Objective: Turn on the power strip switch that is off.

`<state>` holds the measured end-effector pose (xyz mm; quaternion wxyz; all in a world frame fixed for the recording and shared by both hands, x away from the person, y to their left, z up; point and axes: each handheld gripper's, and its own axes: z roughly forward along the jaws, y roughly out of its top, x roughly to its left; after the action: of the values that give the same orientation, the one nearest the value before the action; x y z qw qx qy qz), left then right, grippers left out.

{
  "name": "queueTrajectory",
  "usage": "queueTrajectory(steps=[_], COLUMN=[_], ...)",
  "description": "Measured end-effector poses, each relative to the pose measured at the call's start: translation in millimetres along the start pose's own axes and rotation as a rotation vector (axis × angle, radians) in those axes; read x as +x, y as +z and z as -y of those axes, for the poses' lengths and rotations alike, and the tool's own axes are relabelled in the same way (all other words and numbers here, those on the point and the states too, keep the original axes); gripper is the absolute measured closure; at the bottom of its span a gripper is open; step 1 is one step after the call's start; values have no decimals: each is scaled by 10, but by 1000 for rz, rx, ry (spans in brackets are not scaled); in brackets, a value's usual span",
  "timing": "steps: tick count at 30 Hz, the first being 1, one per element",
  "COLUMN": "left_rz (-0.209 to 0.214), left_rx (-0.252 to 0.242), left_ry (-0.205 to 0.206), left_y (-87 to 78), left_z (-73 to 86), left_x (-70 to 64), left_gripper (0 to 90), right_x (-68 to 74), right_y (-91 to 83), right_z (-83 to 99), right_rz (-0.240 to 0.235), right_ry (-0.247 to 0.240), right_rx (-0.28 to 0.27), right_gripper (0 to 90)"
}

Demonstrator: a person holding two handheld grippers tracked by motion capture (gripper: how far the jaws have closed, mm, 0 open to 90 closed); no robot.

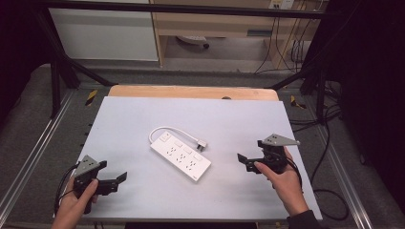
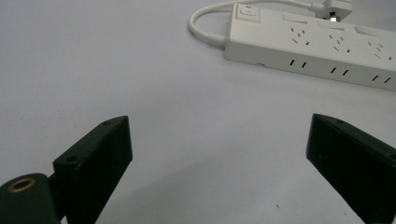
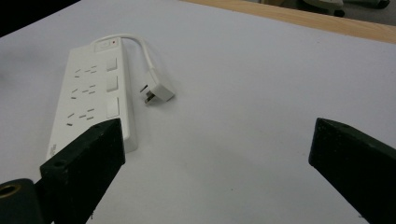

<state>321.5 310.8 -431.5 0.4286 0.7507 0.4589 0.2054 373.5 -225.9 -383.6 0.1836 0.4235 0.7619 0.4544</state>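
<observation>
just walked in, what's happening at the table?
A person holds a gripper in each hand over a white table. A white power strip lies in the middle, its short cord looped round and its plug lying loose beside it. The left gripper and the right gripper sit on either side of the strip, both open and holding nothing. Nothing has been touched yet.

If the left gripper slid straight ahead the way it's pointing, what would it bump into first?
Probably the white power strip. The left gripper is open, with bare table ahead of its jaws. The strip lies ahead and a little right of centre, so it might only clip the strip's near side; depth is hard to judge.
</observation>
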Motion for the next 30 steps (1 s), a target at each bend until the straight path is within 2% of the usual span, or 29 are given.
queueTrajectory(steps=[4, 9, 14, 18, 24, 30], left_rz=[-6, 7, 0, -11, -12, -5], left_rx=[7, 4, 0, -2, 1, -1], left_ry=[-1, 9, -1, -6, -9, -3], left_y=[9, 9, 3, -4, -5, 3], left_z=[2, -1, 3, 11, 8, -3], left_x=[13, 36, 78, 97, 100, 97], left_gripper=[70, 70, 72, 73, 74, 74], right_x=[28, 104, 155, 198, 286, 373], right_y=[5, 27, 84, 142, 248, 282], right_z=[-71, -120, -160, -207, -208, -215], right_rz=[-2, -2, -2, -20, -43, -59], right_ry=[1, -5, -12, -39, -48, -57], right_rx=[9, 21, 26, 25, 43, 42], right_gripper=[43, 44, 48, 49, 55, 65])
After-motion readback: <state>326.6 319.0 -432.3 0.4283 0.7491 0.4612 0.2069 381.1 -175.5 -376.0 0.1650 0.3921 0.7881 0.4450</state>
